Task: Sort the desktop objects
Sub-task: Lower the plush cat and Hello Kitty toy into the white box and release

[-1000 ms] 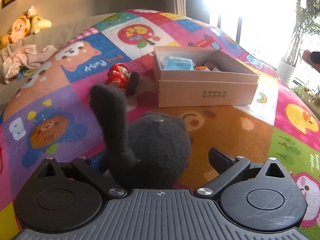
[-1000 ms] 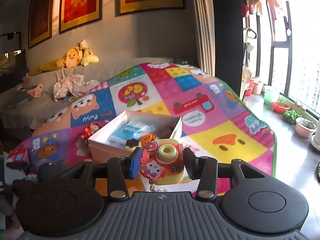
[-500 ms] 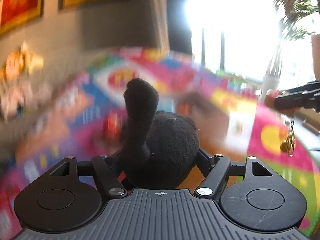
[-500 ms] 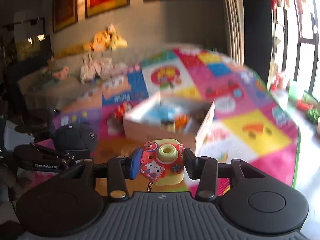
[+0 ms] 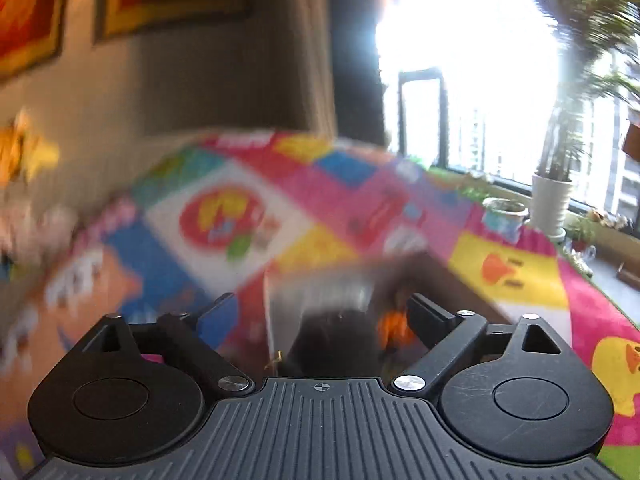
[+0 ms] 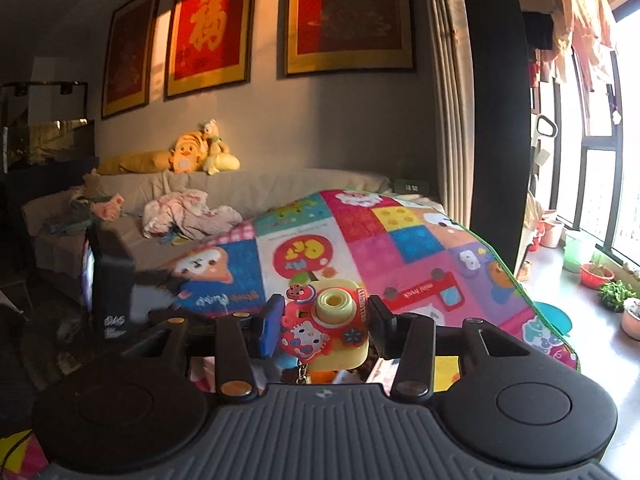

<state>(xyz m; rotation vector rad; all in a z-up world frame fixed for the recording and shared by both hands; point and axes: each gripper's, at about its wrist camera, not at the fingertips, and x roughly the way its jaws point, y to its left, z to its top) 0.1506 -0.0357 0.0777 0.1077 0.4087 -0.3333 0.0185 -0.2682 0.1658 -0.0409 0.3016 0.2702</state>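
Low in the right wrist frame, our right gripper (image 6: 322, 326) clamps a yellow toy camera (image 6: 334, 328) between its fingers. Low centre in the blurred left wrist frame, our left gripper (image 5: 320, 314) gapes wide, empty, directly above the box (image 5: 320, 288), where a dark shape lies.

A large golden Chinese character, 福, is shown on the red framed picture (image 6: 208, 32) on the wall. Upside-down lettering, apparently "mini truck", is printed under the red truck square (image 6: 430, 288) of the play mat (image 6: 400, 240). Digits resembling "12:50" are displayed, inverted, on a dark clock (image 6: 411, 187) beyond the mat's far edge. Nothing is legible in the blurred left wrist view.
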